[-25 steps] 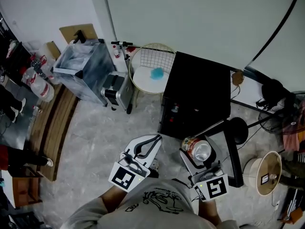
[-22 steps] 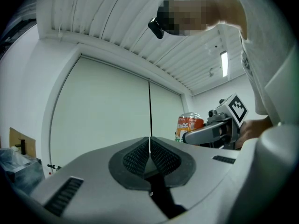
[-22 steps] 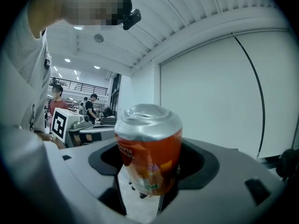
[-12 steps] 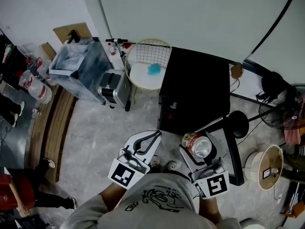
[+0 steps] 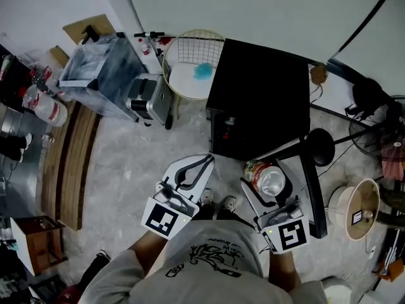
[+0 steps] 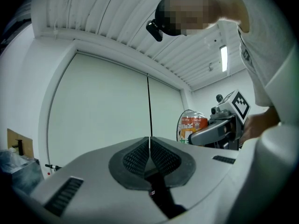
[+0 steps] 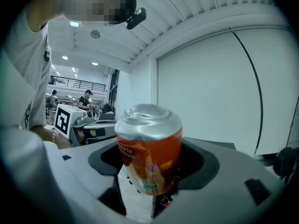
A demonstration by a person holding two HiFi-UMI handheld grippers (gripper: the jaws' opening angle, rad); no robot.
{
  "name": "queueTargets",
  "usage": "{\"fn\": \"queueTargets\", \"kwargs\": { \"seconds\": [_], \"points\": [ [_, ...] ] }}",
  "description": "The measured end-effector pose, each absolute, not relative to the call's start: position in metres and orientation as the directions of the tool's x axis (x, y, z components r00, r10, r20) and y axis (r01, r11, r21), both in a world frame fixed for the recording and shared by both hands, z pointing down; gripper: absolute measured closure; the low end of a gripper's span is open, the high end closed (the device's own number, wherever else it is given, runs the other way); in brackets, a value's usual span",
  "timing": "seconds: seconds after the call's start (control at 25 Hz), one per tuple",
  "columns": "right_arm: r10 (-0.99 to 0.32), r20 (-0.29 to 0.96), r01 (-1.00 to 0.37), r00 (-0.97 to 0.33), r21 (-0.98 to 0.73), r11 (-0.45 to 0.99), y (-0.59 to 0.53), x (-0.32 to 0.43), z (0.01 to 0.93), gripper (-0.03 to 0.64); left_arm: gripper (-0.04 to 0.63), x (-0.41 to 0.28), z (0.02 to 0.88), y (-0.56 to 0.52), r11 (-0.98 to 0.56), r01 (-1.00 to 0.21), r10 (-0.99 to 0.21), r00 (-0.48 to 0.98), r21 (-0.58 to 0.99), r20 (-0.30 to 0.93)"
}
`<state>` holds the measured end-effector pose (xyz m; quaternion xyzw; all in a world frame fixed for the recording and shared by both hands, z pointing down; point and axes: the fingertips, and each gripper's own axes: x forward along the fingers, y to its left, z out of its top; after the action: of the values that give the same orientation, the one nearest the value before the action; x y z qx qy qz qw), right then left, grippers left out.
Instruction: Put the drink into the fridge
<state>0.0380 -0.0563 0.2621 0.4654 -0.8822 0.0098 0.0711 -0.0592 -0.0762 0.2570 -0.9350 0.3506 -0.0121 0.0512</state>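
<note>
Change, left side: the left tool [image 5: 204,164] sits slightly higher in the head view than a second ago, carried along with the whole scene; its spacing from the fridge looks about the same.
Change, centre: the person's pair of light shoes [image 5: 216,201] has come into the head view on the grey mottled floor [image 5: 126,170], just short of the black box-shaped fridge [image 5: 259,100].
Change, right side: the right tool [image 5: 261,177] and its load have drifted up the frame in the same way; its grip is unaltered.
Meaning for task: judged a slow approach. The person now stands directly in front of the fridge, whose top and front show no open door. The drink is not yet inside, so the door has to be opened first.
Left tool, opening: pads pressed together, tips meeting on one line.
Left tool, contents: nothing between the pads; touching nothing, held in the air, pointing roughly level.
Right tool, opening: spread wide, as the can's width demands.
Right tool, contents: pinching the orange drink can with dented silver top [image 5: 269,183], which stands upright between the dark pads.
Drink, location: in the air in the right tool, near the fridge's front right corner, outside it.
Free tool for the door: the left, by judgement.
</note>
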Motion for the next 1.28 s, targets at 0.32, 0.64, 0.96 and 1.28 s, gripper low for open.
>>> {"fn": "queueTargets", "kwargs": {
  "seconds": [0.32, 0.64, 0.96, 1.28],
  "points": [
    [-0.814, 0.183, -0.823, -0.551, 0.043, 0.567, -0.064, 0.047, 0.295, 0.281, 0.572, -0.05, 0.282, -0.091, -0.755, -0.647, -0.652, 0.758, -0.108, 0.016],
    [-0.819, 0.21, -0.838, -0.534, -0.003, 0.545, -0.076, 0.054, 0.332, 0.281, 0.572, -0.031, 0.309, -0.1, -0.773, -0.625, -0.631, 0.776, -0.109, 0.023],
    [-0.815, 0.256, -0.846, -0.52, -0.022, 0.533, -0.077, 0.064, 0.378, 0.281, 0.572, -0.02, 0.349, -0.098, -0.782, -0.616, -0.622, 0.781, -0.094, 0.056],
    [-0.801, 0.315, -0.847, -0.509, -0.014, 0.532, -0.083, 0.071, 0.426, 0.281, 0.572, -0.017, 0.385, -0.103, -0.785, -0.612, -0.618, 0.782, -0.095, 0.076]
  ]
}}
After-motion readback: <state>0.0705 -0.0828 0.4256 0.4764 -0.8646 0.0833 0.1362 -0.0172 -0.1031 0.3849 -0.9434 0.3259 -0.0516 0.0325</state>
